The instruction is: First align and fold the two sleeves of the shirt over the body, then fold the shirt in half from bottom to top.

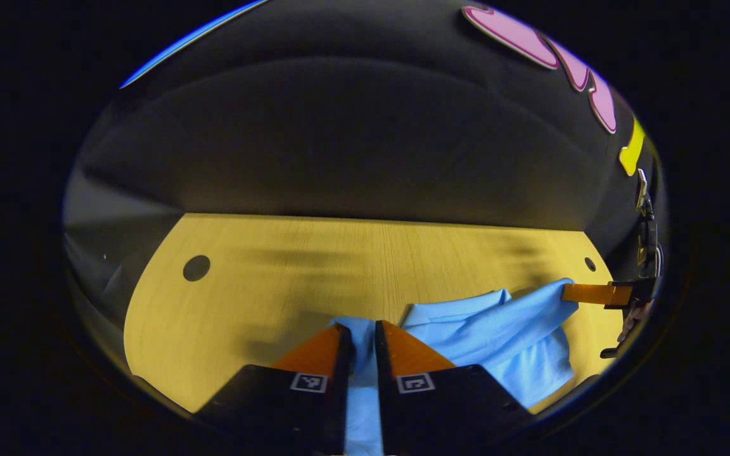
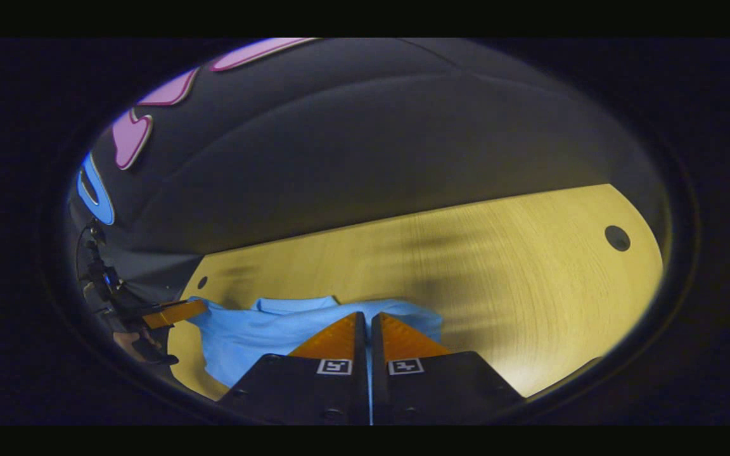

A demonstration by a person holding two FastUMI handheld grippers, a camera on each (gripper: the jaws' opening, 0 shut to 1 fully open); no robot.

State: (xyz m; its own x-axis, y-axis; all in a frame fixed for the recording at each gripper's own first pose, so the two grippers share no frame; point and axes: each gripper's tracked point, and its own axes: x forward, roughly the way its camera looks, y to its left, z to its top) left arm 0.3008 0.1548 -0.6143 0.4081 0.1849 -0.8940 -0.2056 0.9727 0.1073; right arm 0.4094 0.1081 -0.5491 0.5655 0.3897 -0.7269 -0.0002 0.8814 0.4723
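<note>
1. The light blue cloth shirt (image 1: 498, 329) lies on the pale yellow wooden table (image 1: 289, 272), at its near side, with folds and raised edges; it is not flat.
2. In the left gripper view, the left gripper (image 1: 364, 332) has its two fingers nearly together, and a strip of the blue cloth runs between them, so it seems to pinch one part of the shirt.
3. In the same view, the right gripper (image 1: 577, 292) appears far at the right edge, and its tip touches a lifted corner of the shirt.
4. In the right gripper view, that right gripper (image 2: 367, 320) has its fingers almost closed, with only a thin gap; blue cloth shows in the gap, so it probably holds the shirt too.
5. There, the left gripper (image 2: 197, 307) is at the left edge and touches the other end of the shirt (image 2: 257, 335).
6. Judgement: both grippers hold opposite parts of the garment, which looks like a fold in progress. Whether it is the sleeve step or the bottom-to-top fold is not clear, because the sleeves cannot be told apart.
7. The next move probably calls for carrying both held edges evenly over the body, with equal height, and releasing only when the edges are aligned.
8. Uneven pulling could twist the cloth.
</note>
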